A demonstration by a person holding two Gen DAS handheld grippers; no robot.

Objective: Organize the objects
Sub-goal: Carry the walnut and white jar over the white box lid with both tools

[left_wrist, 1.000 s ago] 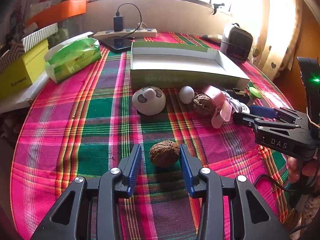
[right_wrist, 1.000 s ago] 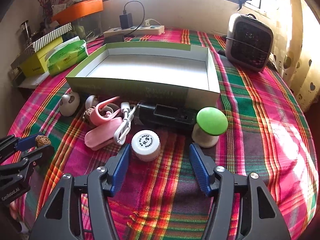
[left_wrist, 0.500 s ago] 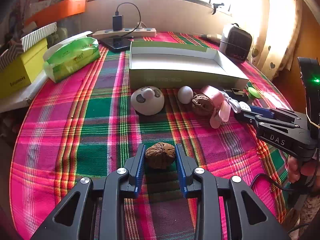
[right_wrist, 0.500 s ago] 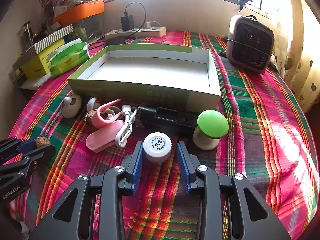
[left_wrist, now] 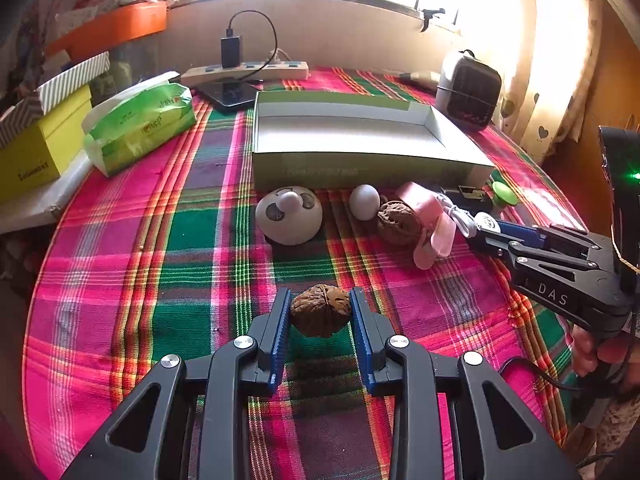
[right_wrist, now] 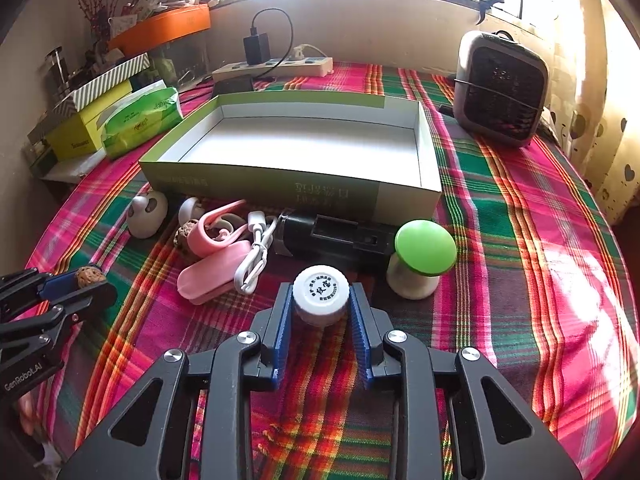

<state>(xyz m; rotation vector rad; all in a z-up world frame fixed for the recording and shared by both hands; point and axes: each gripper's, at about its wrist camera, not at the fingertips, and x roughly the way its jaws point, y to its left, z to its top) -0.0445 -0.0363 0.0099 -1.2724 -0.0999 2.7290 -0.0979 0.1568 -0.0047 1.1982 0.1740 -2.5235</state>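
Observation:
My left gripper (left_wrist: 320,300) is shut on a brown walnut (left_wrist: 321,314) low over the plaid tablecloth; the right wrist view shows this gripper (right_wrist: 76,280) at far left with the walnut (right_wrist: 86,276). The jaws of my right gripper (right_wrist: 320,291) are closing, their blue pads against a small white bottle (right_wrist: 320,300). An open green-and-white box (right_wrist: 260,184) lies behind. In front of it sit a second walnut (left_wrist: 398,222), a white egg shape (left_wrist: 364,202), a white round toy (left_wrist: 289,216), a pink clip (right_wrist: 216,256), a white cable (right_wrist: 256,248), a black device (right_wrist: 332,238) and a green mushroom (right_wrist: 425,248).
A small dark heater (right_wrist: 500,88) stands at the back right. A green tissue pack (left_wrist: 140,124) and a yellow box (left_wrist: 40,148) lie at the left. A power strip (right_wrist: 272,68) with a charger runs along the back wall. A hand (left_wrist: 592,352) holds the right gripper.
Both grippers closed from wide open: the left onto the walnut, the right onto the white bottle. Neither hand shifted place.

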